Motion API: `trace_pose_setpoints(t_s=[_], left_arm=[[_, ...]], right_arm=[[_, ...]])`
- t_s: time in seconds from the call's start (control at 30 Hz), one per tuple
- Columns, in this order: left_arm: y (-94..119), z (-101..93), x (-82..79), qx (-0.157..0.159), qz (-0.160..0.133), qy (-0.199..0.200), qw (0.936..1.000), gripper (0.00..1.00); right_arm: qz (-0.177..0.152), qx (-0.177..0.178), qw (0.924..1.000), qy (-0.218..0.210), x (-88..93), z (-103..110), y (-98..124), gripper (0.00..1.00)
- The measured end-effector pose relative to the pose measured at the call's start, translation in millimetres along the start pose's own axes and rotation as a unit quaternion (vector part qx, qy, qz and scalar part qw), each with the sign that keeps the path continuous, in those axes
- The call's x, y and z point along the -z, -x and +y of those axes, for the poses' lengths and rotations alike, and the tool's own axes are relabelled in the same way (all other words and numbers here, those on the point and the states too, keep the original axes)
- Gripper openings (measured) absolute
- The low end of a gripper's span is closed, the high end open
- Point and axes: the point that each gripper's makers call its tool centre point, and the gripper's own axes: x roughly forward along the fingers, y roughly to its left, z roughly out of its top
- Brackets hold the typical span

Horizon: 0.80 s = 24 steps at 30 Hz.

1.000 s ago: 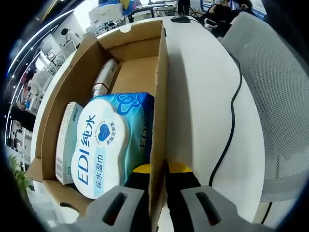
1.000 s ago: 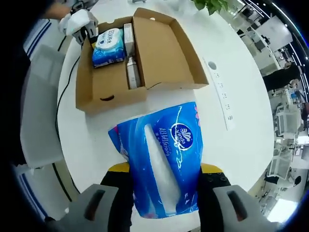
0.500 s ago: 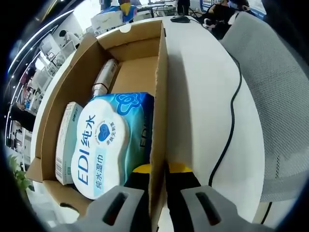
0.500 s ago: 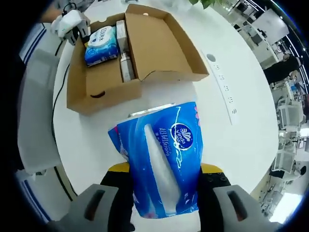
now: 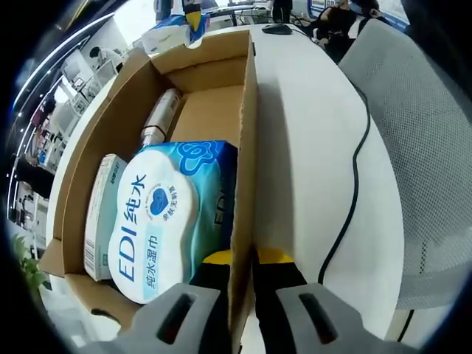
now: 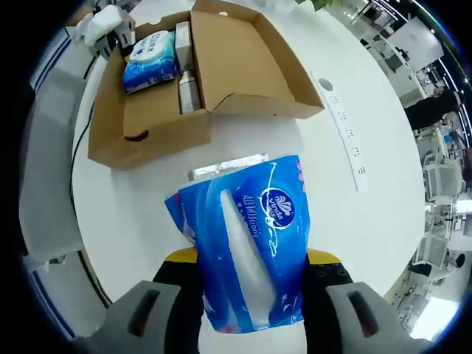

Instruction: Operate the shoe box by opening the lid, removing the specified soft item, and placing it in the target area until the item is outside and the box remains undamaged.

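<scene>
The brown cardboard shoe box (image 6: pixel 158 122) lies open on the white table, its lid (image 6: pixel 243 63) folded back. My left gripper (image 5: pixel 242 259) is shut on the box's side wall (image 5: pixel 243 147), one jaw inside and one outside. Inside the box lie a blue EDI wet-wipes pack (image 5: pixel 158 221), a slim white carton (image 5: pixel 99 214) and a silver tube (image 5: pixel 158 118). My right gripper (image 6: pixel 251 269) is shut on a blue soft tissue pack (image 6: pixel 247 236), held above the table outside the box. The left gripper (image 6: pixel 107 26) appears at the box's far end in the right gripper view.
A black cable (image 5: pixel 354 184) runs across the white round table (image 5: pixel 310 147) beside a grey mesh chair (image 5: pixel 420 133). A white power strip (image 6: pixel 343 136) lies right of the box. Office desks and a person stand in the background.
The right gripper view has shifted: the box sits further up and left in it. In the left gripper view, the blue pack beyond the box's far end has moved. The left gripper keeps its hold.
</scene>
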Motion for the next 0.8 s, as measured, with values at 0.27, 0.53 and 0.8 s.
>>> trace_pose_setpoints(t_s=[0.27, 0.53, 0.8], left_arm=[[-0.2, -0.1, -0.3, 0.0, 0.0, 0.0, 1.0, 0.03], [0.1, -0.3, -0.5, -0.001, -0.001, -0.001, 1.0, 0.03], [0.0, -0.6, -0.7, -0.002, -0.001, 0.001, 1.0, 0.03]], right_arm=[[-0.001, -0.01, 1.0, 0.001, -6.5, 1.2, -12.0, 0.49], [0.002, -0.01, 0.9999, 0.013, -10.2, -3.0, -24.6, 0.5], [0.001, -0.013, 0.9999, 0.007, -12.2, 0.4, -33.4, 0.5]])
